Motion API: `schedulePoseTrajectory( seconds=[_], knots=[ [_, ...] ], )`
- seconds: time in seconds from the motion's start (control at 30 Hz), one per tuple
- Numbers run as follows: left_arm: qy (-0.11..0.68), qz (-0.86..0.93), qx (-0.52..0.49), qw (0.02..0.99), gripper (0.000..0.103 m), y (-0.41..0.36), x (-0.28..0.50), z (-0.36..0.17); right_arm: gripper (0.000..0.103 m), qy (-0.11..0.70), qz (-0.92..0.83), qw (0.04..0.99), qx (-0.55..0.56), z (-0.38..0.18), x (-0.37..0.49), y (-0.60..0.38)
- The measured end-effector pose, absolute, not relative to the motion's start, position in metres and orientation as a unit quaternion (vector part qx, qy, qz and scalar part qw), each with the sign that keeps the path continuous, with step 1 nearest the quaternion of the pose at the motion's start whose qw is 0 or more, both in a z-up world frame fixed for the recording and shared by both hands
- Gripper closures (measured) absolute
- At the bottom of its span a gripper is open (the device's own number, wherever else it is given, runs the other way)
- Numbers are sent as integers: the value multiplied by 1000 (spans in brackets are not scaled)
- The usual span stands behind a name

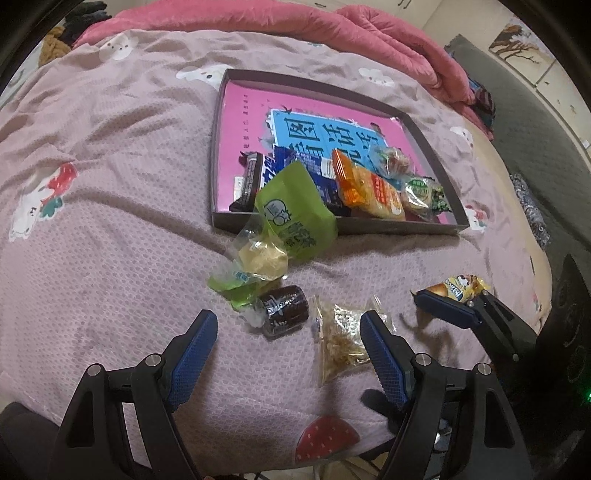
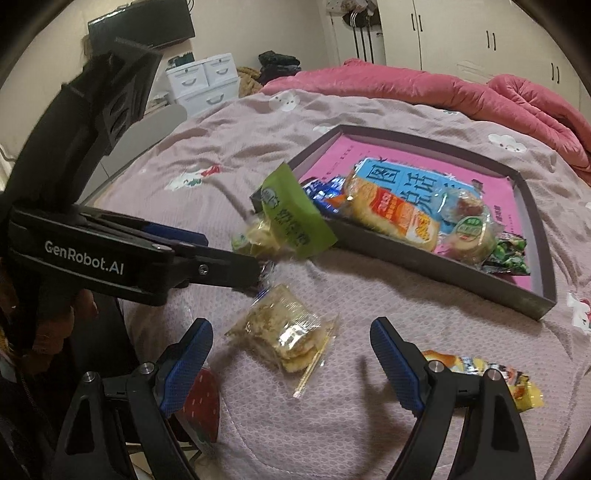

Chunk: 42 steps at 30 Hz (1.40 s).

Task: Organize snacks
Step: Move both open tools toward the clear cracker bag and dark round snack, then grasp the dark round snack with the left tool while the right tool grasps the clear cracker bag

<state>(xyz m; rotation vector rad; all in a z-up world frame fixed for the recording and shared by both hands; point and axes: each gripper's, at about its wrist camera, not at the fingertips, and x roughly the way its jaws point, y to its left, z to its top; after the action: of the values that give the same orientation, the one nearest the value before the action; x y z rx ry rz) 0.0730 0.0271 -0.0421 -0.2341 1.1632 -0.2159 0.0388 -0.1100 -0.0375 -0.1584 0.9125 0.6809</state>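
A dark shallow tray (image 1: 332,226) (image 2: 443,276) lies on the bed and holds several snacks, among them an orange-wrapped cake (image 1: 369,190) (image 2: 399,218). A green packet (image 1: 295,214) (image 2: 291,218) leans on the tray's front rim. Nearer lie a clear packet with a pale snack (image 1: 258,258), a dark round snack (image 1: 286,312), a clear cracker packet (image 1: 340,332) (image 2: 284,332) and a yellow packet (image 1: 461,288) (image 2: 480,369). My left gripper (image 1: 288,316) (image 2: 229,258) is open, with the dark snack just ahead of its fingertips. My right gripper (image 2: 291,325) hovers open over the cracker packet; one of its fingers (image 1: 443,308) shows beside the yellow packet.
A pink quilt (image 1: 369,33) (image 2: 443,85) is bunched along the far side of the bed. The bed's near edge runs just below both grippers. White drawer boxes (image 2: 203,81) and wardrobes stand beyond the bed. The two grippers work close together, side by side.
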Motion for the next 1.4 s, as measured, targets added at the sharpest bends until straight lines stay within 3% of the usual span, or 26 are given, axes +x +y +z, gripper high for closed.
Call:
schedulePoseTrajectory(
  seconds=[0.6, 1.03, 1.3, 1.4],
  knots=[
    [556, -100, -131, 815, 22, 29, 77, -54, 16, 430, 305, 841, -121, -69, 40, -84],
    [558, -102, -155, 809, 24, 25, 83, -64, 34, 416, 321, 837, -155, -70, 35, -77],
    [559, -94, -156, 809, 52, 22, 88, -65, 37, 424, 310, 838, -150, -64, 38, -82],
    [562, -92, -158, 807, 57, 21, 90, -67, 37, 428, 304, 839, -143, -63, 39, -86]
  ],
)
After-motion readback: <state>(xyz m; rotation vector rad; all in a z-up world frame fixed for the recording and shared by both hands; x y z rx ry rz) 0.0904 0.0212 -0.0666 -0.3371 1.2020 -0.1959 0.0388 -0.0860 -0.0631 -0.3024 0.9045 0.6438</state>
